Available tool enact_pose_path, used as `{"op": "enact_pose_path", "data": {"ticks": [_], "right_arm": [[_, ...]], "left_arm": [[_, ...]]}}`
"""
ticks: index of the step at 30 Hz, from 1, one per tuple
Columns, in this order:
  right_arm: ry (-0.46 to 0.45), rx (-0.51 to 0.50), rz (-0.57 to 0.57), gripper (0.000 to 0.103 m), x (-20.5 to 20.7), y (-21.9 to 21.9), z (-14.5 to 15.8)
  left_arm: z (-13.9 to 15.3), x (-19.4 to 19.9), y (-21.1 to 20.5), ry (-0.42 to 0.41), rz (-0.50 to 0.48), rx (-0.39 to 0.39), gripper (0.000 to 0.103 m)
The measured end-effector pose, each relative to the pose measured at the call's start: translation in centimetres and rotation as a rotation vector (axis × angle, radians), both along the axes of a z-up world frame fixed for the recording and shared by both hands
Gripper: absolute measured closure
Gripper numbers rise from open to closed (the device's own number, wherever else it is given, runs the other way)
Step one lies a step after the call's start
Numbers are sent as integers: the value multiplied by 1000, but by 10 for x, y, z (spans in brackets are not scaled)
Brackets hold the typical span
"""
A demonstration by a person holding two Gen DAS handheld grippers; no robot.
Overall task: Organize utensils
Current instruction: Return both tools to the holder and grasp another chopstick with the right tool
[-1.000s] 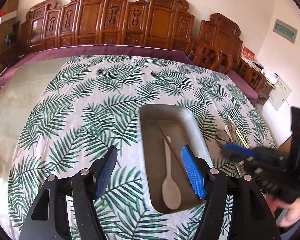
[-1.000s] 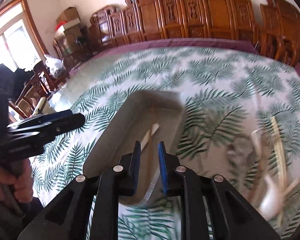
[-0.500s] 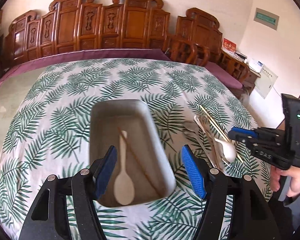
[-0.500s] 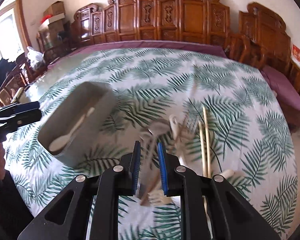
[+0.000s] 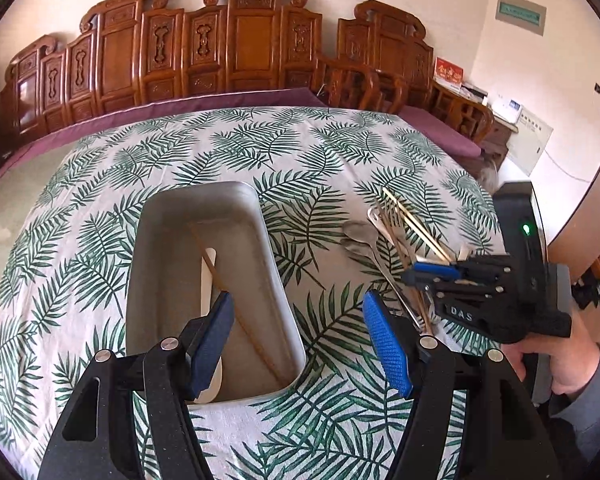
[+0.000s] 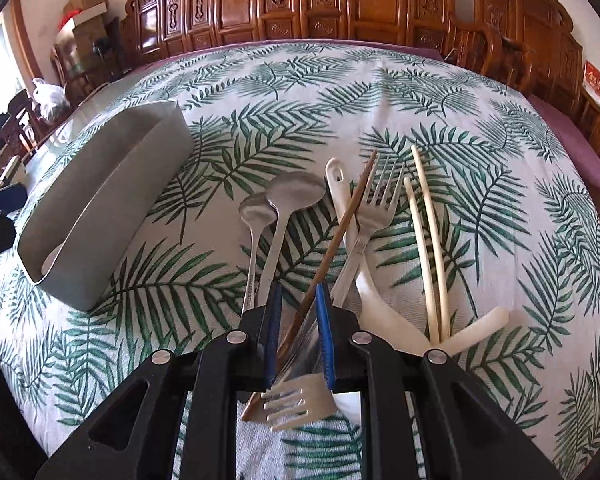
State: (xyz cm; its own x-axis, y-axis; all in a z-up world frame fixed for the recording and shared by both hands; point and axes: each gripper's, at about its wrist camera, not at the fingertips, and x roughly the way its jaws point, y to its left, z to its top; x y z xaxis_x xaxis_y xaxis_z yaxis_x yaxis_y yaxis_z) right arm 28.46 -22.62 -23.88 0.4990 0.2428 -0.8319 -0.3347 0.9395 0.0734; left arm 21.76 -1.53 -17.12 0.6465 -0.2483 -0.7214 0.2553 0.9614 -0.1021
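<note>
Your left gripper point(image 5: 299, 344) is pitched down toward the table, its two blue-padded fingers point(image 5: 386, 346) standing well apart with nothing pressed between them. Your right gripper point(image 6: 297, 334) tilts down more steeply on the right side of the scene, its blue pads close together with only a narrow gap; they press on nothing that can be made out. From the left wrist view, your right gripper point(image 5: 428, 274) shows side-on at the right edge, fingers pointing left, a green light lit on its body. Your right hand point(image 5: 558, 360) wraps its handle from below, a grey sleeve point(image 5: 596, 408) at the wrist.
</note>
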Motion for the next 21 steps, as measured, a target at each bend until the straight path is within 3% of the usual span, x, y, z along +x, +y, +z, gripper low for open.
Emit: {"op": "enact_pose_path", "data": {"ticks": [9,21], "right_arm": [[15,-50,1,89,8,6,-5],[10,125,-2,97,5,-26,20]], "left_arm": [[10,-12,-16,-38,-14,22,39],[5,-8,-51,-11,-17,38,39]]}}
